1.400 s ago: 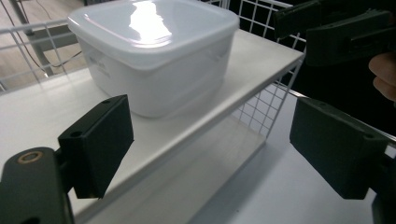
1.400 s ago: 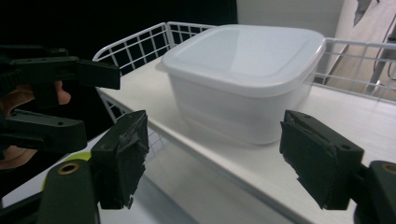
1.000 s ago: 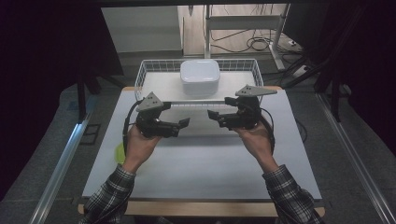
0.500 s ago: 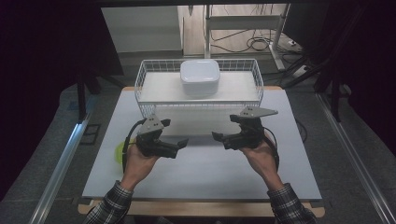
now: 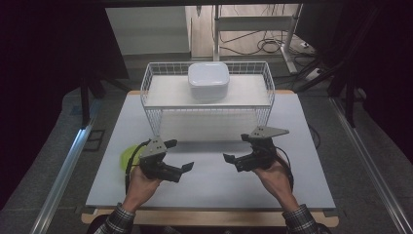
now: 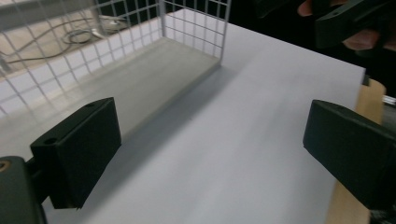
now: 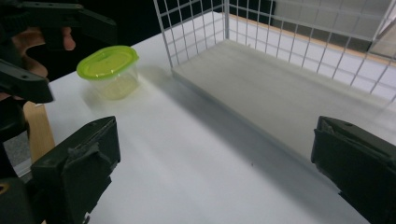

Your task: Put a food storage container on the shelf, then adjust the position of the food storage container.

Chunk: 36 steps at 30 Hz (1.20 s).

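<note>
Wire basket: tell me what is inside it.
In the high view the wire basket holds one white lidded container toward its back, on a pale floor panel. The floor under the container is covered, and the lid hides whatever is in it.

White table (image 5: 204, 146) with wire basket (image 5: 160, 118) and green-lidded container (image 7: 109, 71) (left edge)

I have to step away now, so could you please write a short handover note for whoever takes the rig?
Left gripper: open, nothing between its jaws, low over the white table.
Right gripper: jaws have just been opening, nothing between them.
Small container with green lid sits by the left hand at the table's left edge, untouched.
White lidded box sits in the wire basket.
Nothing gripped yet; any picking up remains.
</note>
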Available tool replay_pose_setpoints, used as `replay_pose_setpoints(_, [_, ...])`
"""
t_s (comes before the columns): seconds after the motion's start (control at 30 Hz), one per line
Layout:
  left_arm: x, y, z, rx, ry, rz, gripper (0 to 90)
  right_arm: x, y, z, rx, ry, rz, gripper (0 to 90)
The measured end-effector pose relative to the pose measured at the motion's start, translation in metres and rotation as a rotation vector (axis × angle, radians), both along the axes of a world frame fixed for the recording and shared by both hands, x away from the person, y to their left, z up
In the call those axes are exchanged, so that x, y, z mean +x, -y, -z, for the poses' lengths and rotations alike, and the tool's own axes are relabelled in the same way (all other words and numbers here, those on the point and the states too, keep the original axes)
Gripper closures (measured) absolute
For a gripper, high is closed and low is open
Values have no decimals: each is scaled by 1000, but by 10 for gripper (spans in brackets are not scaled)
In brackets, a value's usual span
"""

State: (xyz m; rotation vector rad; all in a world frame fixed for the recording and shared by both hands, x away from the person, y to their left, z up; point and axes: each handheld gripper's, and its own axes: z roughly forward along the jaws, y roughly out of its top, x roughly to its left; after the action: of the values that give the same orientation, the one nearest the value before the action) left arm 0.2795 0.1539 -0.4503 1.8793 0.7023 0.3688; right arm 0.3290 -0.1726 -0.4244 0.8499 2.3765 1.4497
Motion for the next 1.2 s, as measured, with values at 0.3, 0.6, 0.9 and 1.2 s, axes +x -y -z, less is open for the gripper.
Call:
replay_pose_setpoints(0.3, [-10,-10,30,-15,-51,-62,46,-16,13,27,17,-24,40,34])
replay_pose_setpoints(0.6, [-23,-8,46,34,-70,-87,33,-30,23,50,-3,-70,56,33])
replay_pose_setpoints(0.9, [-28,0,63,108,-118,-78,30,-37,30,65,-60,-73,55,37])
replay_pose_setpoints(1.2, [-23,-4,57,96,-149,-91,37,-36,29,69,-70,-78,62,42])
